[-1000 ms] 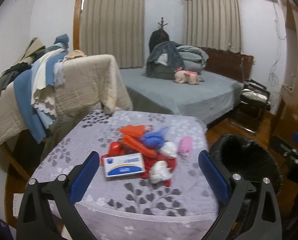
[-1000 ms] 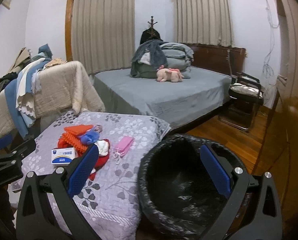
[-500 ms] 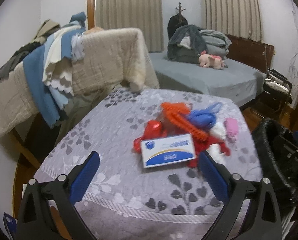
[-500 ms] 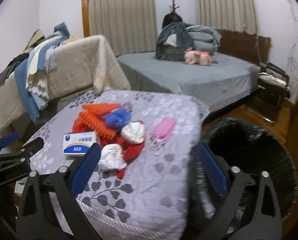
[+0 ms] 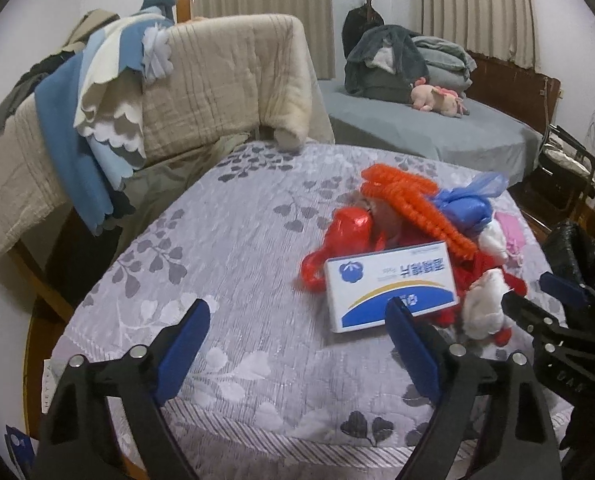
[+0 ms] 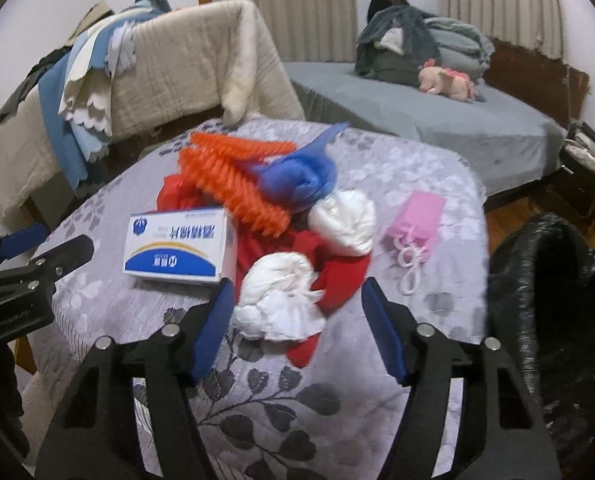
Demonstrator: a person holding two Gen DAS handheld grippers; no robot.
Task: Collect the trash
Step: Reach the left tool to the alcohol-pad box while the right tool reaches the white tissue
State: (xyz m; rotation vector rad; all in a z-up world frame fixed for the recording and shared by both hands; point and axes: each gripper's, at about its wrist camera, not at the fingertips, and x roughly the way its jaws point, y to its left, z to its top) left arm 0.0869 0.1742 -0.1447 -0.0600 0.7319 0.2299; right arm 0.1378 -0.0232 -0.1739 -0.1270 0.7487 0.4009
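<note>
- Left gripper (image 5: 297,332): blue-padded jaws released and wide, having just narrowed slightly; nothing between them but bare cover. Its right pad stands at the near edge of the white-and-blue cardboard box (image 5: 389,284); contact cannot be told.
- Right gripper (image 6: 297,316): jaws part-way in, having just been closing; the nearer crumpled white tissue wad (image 6: 277,296) lies between the pads, which do not yet press on it. Nothing grasped.
- Trash: one heap near the middle of the grey leaf-patterned quilted table cover (image 6: 289,408). It comprises the box, an orange ridged plastic strip (image 6: 233,184), a knotted blue plastic bag (image 6: 297,176), red plastic bags (image 6: 337,276), a second white wad (image 6: 345,220). A pink face mask (image 6: 421,216) lies apart, toward the right edge.
- Black-lined round waste bin (image 6: 553,280) stands just beyond the right edge.
- Change: against the earlier frames both grippers are lower and nearer the heap; the box and wad now sit at the fingertips, where before they lay well ahead.
</note>
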